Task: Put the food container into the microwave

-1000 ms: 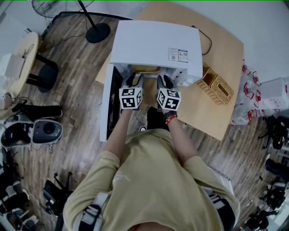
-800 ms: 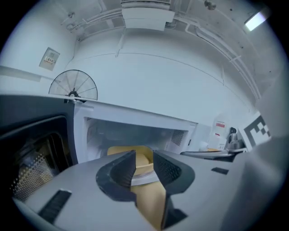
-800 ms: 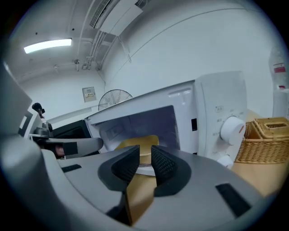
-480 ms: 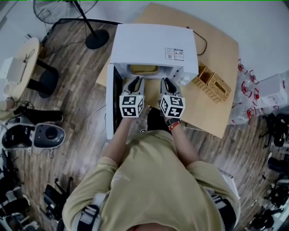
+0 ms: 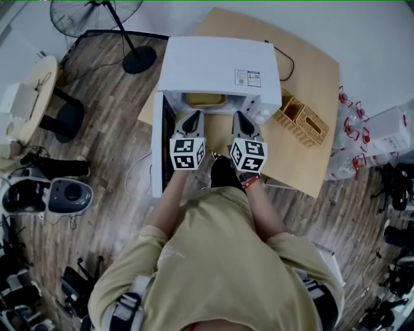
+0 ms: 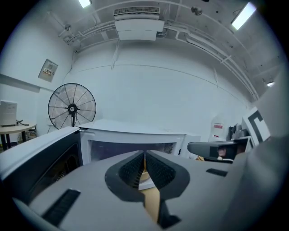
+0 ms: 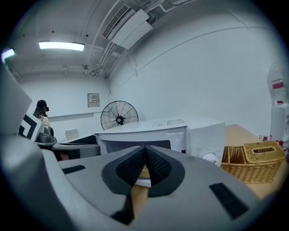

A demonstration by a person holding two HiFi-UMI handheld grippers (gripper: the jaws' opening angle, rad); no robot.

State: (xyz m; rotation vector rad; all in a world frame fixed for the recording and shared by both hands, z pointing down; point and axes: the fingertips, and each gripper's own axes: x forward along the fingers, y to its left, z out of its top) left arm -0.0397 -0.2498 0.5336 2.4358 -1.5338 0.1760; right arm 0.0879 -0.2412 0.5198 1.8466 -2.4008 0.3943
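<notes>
The white microwave (image 5: 220, 64) stands on a wooden table (image 5: 310, 84), its door (image 5: 157, 145) swung open to the left. A yellowish food container (image 5: 206, 100) sits inside the cavity. My left gripper (image 5: 193, 116) and right gripper (image 5: 239, 117) hover side by side just in front of the opening, both shut with nothing held. In the left gripper view the shut jaws of the left gripper (image 6: 145, 155) point at the microwave (image 6: 131, 137) and its dark door (image 6: 40, 158). The right gripper (image 7: 145, 151) faces the microwave (image 7: 180, 131) too.
A wicker basket (image 5: 304, 119) sits on the table right of the microwave, also the basket (image 7: 253, 160) in the right gripper view. A standing fan (image 5: 97, 10) is behind on the left. Stools, equipment and cables lie on the wooden floor around.
Both grippers have drawn back a little from the microwave opening toward the person. The container stays inside the cavity.
</notes>
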